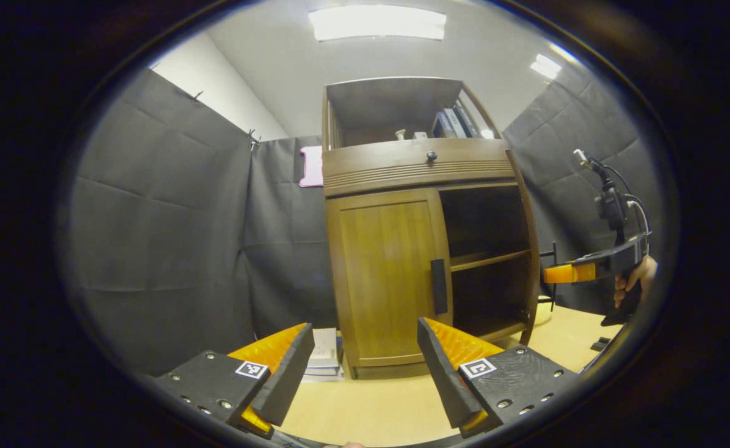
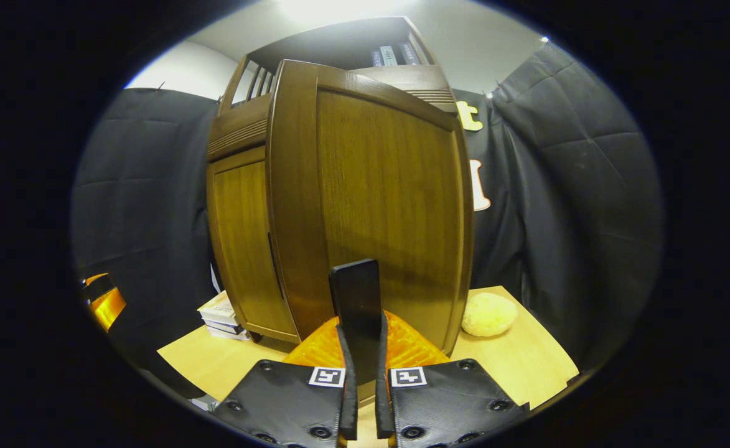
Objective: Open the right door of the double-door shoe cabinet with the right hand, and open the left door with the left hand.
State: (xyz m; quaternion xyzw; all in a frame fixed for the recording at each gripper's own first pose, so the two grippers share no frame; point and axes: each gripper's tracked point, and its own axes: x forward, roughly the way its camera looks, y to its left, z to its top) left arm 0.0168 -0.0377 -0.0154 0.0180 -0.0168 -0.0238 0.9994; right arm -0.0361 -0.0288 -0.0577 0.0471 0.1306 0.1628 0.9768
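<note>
the left gripper (image 1: 365, 364) hung spread, the left door's upright handle (image 1: 439, 286) straight ahead; the right gripper (image 2: 365, 373) pinched the right door's handle (image 2: 356, 298).

My left gripper (image 1: 365, 367) has two black mounting plates with silver screws, each carrying a small square black-and-white marker. My right gripper (image 2: 365, 379) is built the same way; in the left gripper view it has black cables looping above a dark handle in my hand (image 1: 635, 280)
</note>
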